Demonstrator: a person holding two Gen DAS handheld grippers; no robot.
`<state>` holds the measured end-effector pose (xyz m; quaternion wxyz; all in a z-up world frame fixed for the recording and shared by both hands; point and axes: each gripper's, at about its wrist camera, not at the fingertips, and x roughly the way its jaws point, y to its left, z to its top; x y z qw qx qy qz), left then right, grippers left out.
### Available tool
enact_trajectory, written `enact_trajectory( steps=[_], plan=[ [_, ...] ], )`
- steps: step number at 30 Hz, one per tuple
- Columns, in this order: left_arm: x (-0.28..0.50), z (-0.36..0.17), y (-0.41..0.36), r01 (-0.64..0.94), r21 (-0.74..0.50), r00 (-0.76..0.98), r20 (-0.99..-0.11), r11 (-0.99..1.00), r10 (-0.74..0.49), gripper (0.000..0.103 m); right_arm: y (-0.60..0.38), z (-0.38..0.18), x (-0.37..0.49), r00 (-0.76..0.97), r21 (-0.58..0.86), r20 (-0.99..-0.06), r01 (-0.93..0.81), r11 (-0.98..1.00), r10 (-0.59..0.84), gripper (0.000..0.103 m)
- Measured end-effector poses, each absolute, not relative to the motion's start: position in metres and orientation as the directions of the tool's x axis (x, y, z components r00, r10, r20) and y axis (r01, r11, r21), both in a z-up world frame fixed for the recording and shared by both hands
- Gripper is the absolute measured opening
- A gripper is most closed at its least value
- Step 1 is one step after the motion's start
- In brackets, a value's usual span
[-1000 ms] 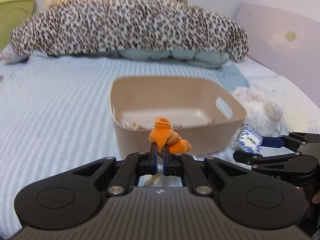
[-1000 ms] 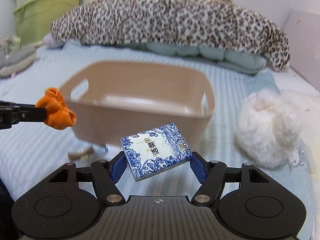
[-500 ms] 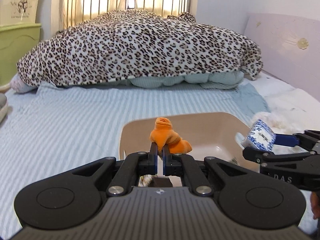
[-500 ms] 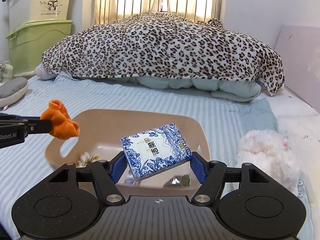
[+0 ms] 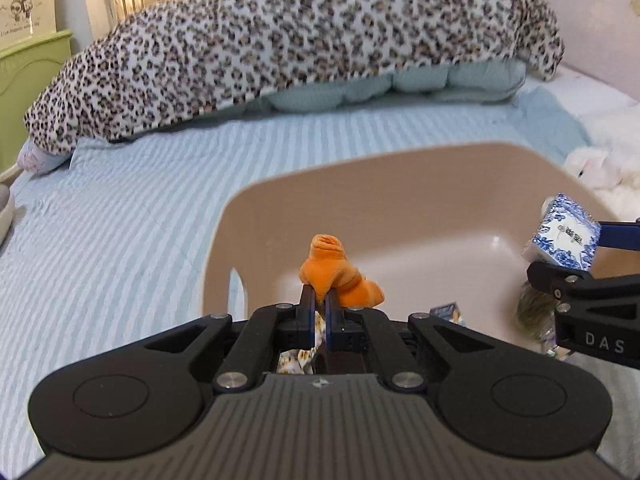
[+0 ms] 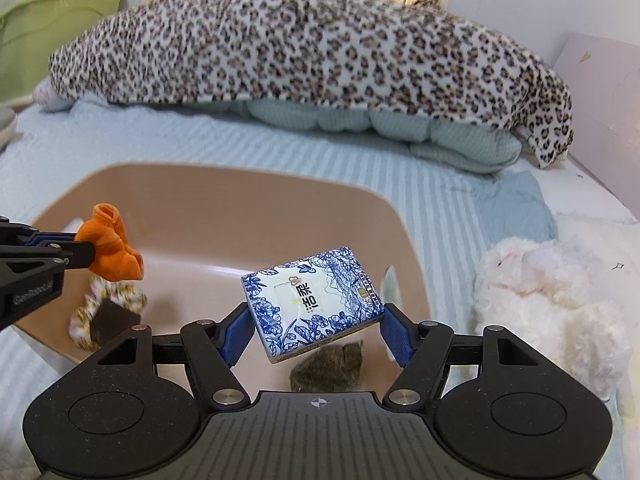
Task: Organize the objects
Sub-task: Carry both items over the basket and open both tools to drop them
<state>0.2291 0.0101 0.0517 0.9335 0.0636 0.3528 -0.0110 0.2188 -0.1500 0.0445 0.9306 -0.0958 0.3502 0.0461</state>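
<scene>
My left gripper is shut on an orange cloth toy and holds it above the near left part of the beige plastic bin. My right gripper is shut on a blue-and-white tissue pack, tilted, above the bin. Each gripper shows in the other's view: the right one with the pack, the left one with the orange toy. Inside the bin lie a patterned scrunchie, a dark block and a grey-brown fuzzy item.
The bin sits on a blue striped bedspread. A white plush toy lies right of the bin. A leopard-print blanket over pale quilts runs across the back. Green storage boxes stand at the far left.
Both grippers have moved forward and tipped down over the bin with their objects still held. The bin's inside and its contents now show below them.
</scene>
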Motion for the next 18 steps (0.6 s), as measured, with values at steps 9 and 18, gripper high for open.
enact_trajectory(
  steps=[9, 18],
  plan=[
    [0.217, 0.059, 0.013, 0.061, 0.113, 0.771, -0.636, 0.992, 0.025, 0.067, -0.154, 0.050, 0.210, 0.747, -0.125, -0.665, -0.140, 0.982, 0.022, 0.085],
    [0.185, 0.092, 0.029, -0.004, 0.090, 0.799, -0.598, 0.996, 0.057, 0.083, -0.162, 0.083, 0.170, 0.773, -0.097, -0.633, -0.144, 0.985, 0.051, 0.103]
  ],
)
